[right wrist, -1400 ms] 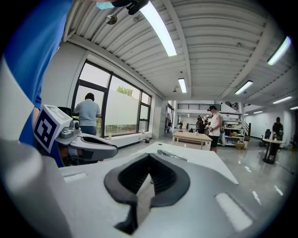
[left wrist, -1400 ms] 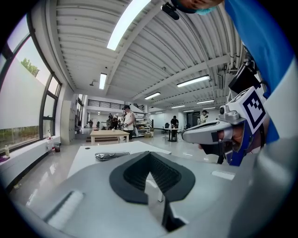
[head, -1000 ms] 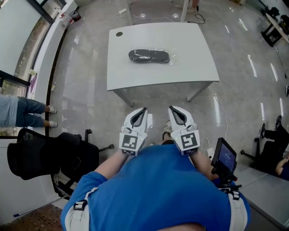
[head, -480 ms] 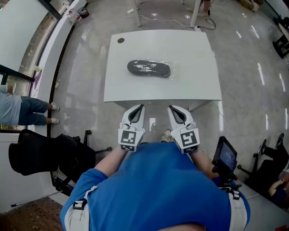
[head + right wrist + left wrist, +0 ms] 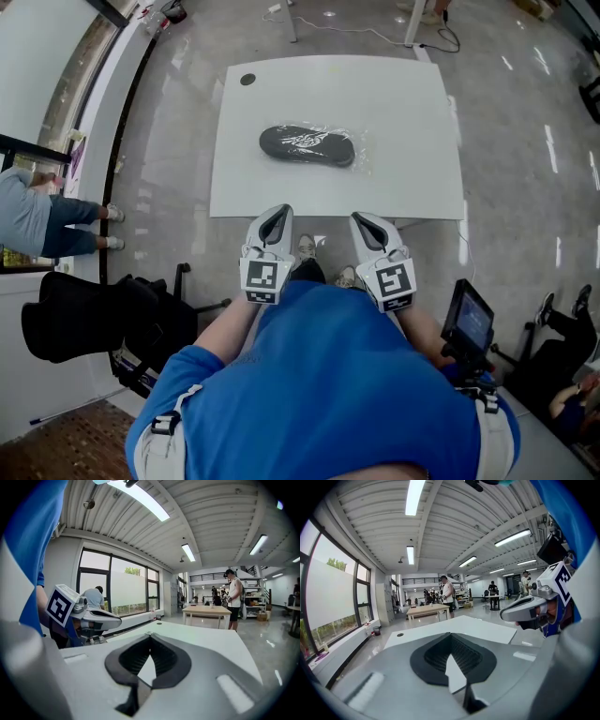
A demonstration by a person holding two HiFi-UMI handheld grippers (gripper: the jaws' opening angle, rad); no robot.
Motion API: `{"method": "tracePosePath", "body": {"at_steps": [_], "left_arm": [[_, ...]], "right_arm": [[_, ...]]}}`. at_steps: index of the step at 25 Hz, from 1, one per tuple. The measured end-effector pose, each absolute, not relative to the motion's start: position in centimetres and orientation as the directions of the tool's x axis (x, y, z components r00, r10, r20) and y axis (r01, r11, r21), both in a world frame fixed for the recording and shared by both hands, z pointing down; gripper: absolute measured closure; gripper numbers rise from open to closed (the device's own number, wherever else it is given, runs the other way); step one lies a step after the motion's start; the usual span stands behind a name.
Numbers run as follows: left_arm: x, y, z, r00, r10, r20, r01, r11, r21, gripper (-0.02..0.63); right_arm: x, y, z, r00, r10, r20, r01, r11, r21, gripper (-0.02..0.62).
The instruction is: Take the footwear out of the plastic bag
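The left gripper (image 5: 275, 217) and right gripper (image 5: 367, 225) hover side by side before the torso — jaws together, empty. Both point forward.

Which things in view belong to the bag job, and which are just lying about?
For the job: footwear, plastic bag around it, white table, left gripper, right gripper (both shut, empty).
Lying about: black chair, small screen, floor cable.
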State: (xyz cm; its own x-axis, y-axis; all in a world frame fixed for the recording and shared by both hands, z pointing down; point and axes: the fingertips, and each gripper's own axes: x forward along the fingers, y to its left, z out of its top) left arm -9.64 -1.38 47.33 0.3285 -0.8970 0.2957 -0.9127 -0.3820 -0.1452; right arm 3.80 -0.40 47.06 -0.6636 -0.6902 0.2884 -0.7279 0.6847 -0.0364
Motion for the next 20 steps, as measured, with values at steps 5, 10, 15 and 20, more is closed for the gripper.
{"method": "tracePosePath", "body": {"at_steps": [5, 10, 15, 20], "left_arm": [[-11.1, -5.7, 48.8, 0.357, -0.877, 0.322, -0.896, -0.419, -0.147, 0.6], [-13.0, -9.8, 49.7, 0.402, -0.847, 0.348, -0.859, -0.48, -0.177, 0.6], [-15.6, -13.8, 51.8, 0.442, -0.812, 0.381, -0.817, -0.54, -0.202, 0.599], [-17.9, -17.1, 53.7, 0.471, -0.778, 0.417, -0.781, -0.587, -0.212, 0.6]], "right_arm": [[2.8, -4.0, 48.3, -0.64, -0.696, 0.325, -0.743, 0.668, -0.032, 0.592], [1.2, -7.7, 48.4, -0.61, -0.705, 0.363, -0.761, 0.648, -0.021, 0.592], [-1.3, -11.1, 49.1, -0.577, -0.718, 0.39, -0.78, 0.625, -0.004, 0.592], [-3.1, -13.6, 49.8, -0.542, -0.733, 0.412, -0.803, 0.596, 0.004, 0.592]]}}
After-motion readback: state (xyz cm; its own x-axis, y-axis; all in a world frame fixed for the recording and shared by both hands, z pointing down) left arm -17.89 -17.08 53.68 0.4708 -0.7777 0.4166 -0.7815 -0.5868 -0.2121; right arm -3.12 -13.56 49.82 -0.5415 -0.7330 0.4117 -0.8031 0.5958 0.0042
